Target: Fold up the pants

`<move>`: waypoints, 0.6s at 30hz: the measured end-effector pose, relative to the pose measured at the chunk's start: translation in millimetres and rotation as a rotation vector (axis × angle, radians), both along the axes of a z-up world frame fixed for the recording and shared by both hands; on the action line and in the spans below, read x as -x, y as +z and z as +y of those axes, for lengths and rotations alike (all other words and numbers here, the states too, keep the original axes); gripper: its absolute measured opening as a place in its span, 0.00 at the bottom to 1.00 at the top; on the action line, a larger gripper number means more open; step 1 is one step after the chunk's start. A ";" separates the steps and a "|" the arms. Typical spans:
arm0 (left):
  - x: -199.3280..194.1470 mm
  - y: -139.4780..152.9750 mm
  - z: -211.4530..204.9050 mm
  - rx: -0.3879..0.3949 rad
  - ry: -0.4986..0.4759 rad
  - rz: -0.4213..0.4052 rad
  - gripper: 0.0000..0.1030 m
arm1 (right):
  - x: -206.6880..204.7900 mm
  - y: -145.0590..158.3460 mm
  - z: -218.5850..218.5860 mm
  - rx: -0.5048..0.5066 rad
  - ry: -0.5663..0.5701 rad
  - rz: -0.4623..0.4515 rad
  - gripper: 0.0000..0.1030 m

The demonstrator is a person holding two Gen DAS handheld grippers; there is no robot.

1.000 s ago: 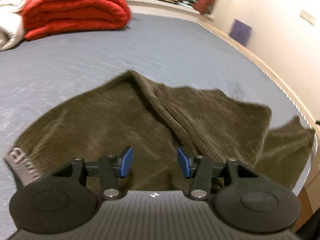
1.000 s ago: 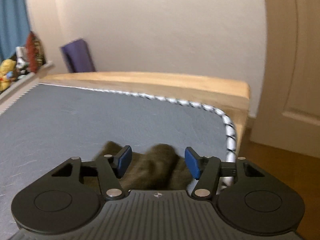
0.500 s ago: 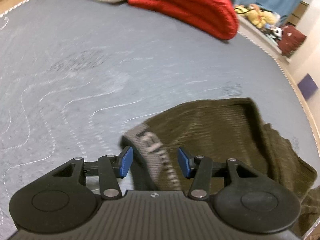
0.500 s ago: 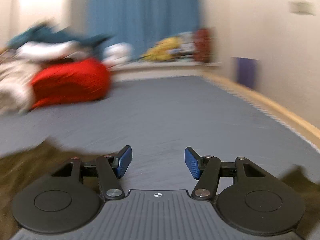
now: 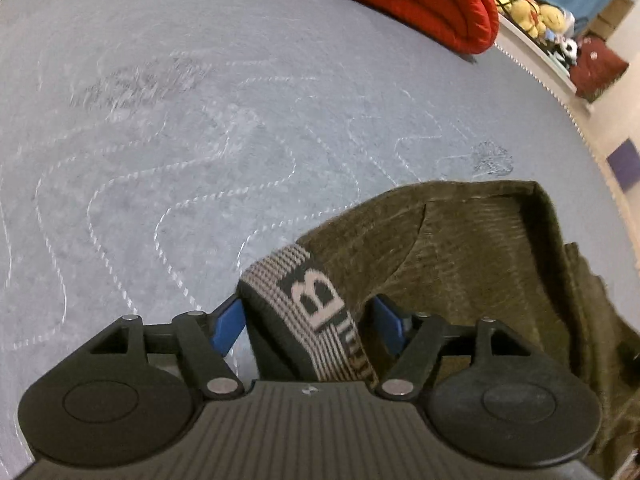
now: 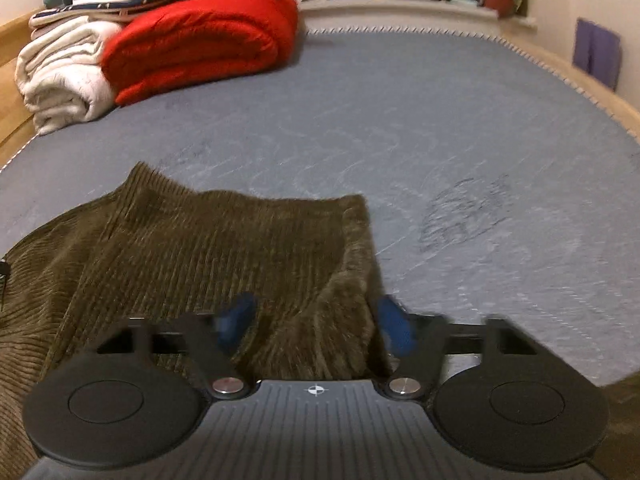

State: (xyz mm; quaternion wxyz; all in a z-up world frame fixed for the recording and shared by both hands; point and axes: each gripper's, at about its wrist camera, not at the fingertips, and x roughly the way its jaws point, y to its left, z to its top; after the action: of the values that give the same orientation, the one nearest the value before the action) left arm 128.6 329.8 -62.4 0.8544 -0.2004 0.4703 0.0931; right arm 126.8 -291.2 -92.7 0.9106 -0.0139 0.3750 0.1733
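The olive corduroy pants (image 5: 472,264) lay on the grey quilted mattress (image 5: 200,128), near its corner, bunched and partly doubled over itself rather than squared into a flat stack. Judged from how the cloth lay, the fold was at an early or middle stage: layers overlapped loosely, an edge stood raised in the left wrist view, and no neat final rectangle had been formed; smoothing and at least one further fold appeared to be outstanding. The left gripper (image 5: 308,326) straddled the grey elastic waistband (image 5: 308,292), which carried a woven letter B, and its jaws were opening at that moment, the blue pads (image 5: 228,326) standing clear on either side of the band without pressing on it. The right gripper (image 6: 314,322) was set over a raised ridge of the corduroy at another edge of the garment, in a blurred view; its jaws were closing with that ridge between them, and the right pad lay against the cloth, yet a firm pinch could not be confirmed. A folded red blanket (image 6: 196,44) and a white blanket (image 6: 60,76) rested at the far end of the mattress, well apart from the pants.
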 end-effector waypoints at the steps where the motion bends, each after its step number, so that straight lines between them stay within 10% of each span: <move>1: -2.7 1.2 -3.4 -0.033 -0.008 -0.009 0.63 | -2.3 -4.5 2.6 -0.006 0.011 0.013 0.22; 5: -14.3 1.4 -13.7 -0.127 -0.051 -0.040 0.42 | -7.5 -4.9 6.6 -0.004 0.056 -0.001 0.05; 12: -29.9 31.4 -17.7 -0.273 0.005 -0.261 0.38 | -8.6 31.6 -28.5 -0.266 0.005 -0.098 0.03; 15: -42.7 32.2 -16.7 -0.282 0.038 -0.271 0.38 | -7.4 46.3 -78.8 -0.474 -0.187 -0.241 0.03; 18: -54.5 18.3 -24.4 -0.281 0.027 -0.211 0.38 | -11.7 33.7 -149.1 -0.578 -0.631 -0.329 0.03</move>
State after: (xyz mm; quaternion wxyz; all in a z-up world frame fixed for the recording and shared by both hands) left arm 183.1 305.4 -44.2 0.9173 -0.0939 0.3577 0.1478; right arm 138.5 -440.3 -59.0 0.9329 0.3281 0.1474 -0.0193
